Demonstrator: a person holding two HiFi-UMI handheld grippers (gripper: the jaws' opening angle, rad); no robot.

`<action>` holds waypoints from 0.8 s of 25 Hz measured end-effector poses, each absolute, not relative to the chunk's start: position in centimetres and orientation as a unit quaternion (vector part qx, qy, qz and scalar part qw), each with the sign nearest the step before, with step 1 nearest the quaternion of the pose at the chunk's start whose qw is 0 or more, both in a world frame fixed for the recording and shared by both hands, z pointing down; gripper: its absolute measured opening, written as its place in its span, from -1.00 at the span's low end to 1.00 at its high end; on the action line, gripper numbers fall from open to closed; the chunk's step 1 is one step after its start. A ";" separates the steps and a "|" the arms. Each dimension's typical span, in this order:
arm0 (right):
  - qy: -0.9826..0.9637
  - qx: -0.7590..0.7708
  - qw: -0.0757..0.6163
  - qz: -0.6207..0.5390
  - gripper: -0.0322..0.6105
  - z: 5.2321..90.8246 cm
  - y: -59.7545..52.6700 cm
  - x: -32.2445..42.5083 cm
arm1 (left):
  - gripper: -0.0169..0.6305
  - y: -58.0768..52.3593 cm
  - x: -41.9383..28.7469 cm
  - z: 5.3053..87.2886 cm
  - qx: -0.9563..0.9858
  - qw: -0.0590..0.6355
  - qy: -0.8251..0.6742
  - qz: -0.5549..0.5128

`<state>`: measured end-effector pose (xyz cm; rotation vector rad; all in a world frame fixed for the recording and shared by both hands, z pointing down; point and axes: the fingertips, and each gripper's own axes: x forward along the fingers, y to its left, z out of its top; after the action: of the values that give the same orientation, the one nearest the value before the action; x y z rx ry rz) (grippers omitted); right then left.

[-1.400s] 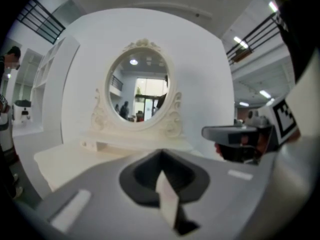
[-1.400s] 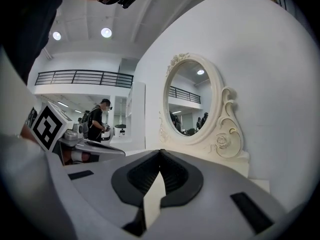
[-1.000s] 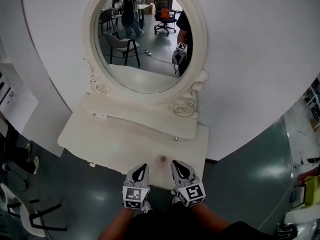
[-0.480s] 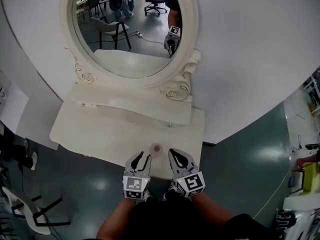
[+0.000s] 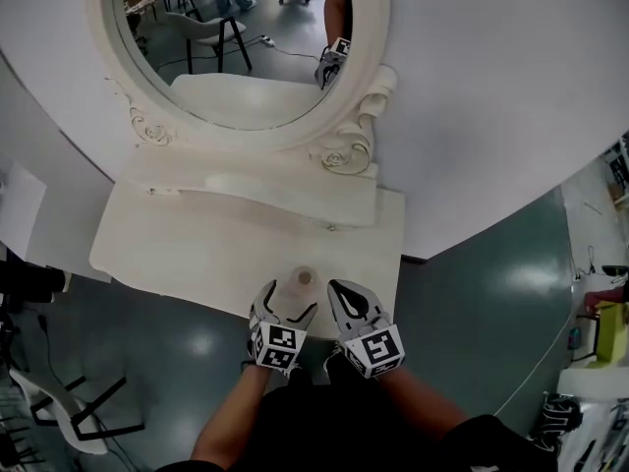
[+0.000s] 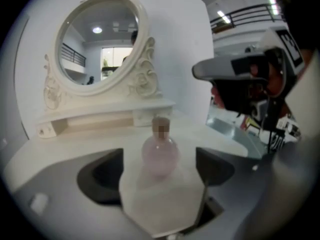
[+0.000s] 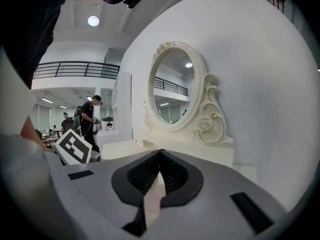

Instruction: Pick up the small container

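Opening around the bottle (image 6: 160,151), the left claw (image 5: 287,305) is not touching yet; squeeze its belly gently. Right claw (image 5: 342,293) is resting closed.

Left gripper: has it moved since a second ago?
Yes: the left gripper advanced over the dresser edge toward the small container, jaws opening around it.

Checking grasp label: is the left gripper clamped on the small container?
No: the jaws of the left gripper are opening, with the small container standing untouched between them.
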<state>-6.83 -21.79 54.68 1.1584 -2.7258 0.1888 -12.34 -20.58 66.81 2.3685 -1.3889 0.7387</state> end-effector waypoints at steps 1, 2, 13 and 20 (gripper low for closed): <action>-0.915 0.388 0.090 0.066 -0.89 55.1 -21.9 -6.7 | 0.43 -20.8 -12.0 67.5 0.824 0.150 -0.477 0.266; -0.914 0.388 0.093 0.068 -0.89 55.4 -22.1 -6.6 | 0.44 -21.0 -11.8 68.2 0.824 0.154 -0.471 0.274; -0.907 0.394 0.112 0.098 -0.89 58.4 -23.1 -4.6 | 0.45 -24.3 -10.4 71.6 0.819 0.174 -0.451 0.309; -0.906 0.391 0.123 0.105 -0.89 59.5 -23.7 -3.9 | 0.44 -25.6 -9.3 72.6 0.820 0.177 -0.439 0.323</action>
<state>-3.93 -23.73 59.52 1.1403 -2.6430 0.3072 -9.26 -25.62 72.61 2.3215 -1.2416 0.9136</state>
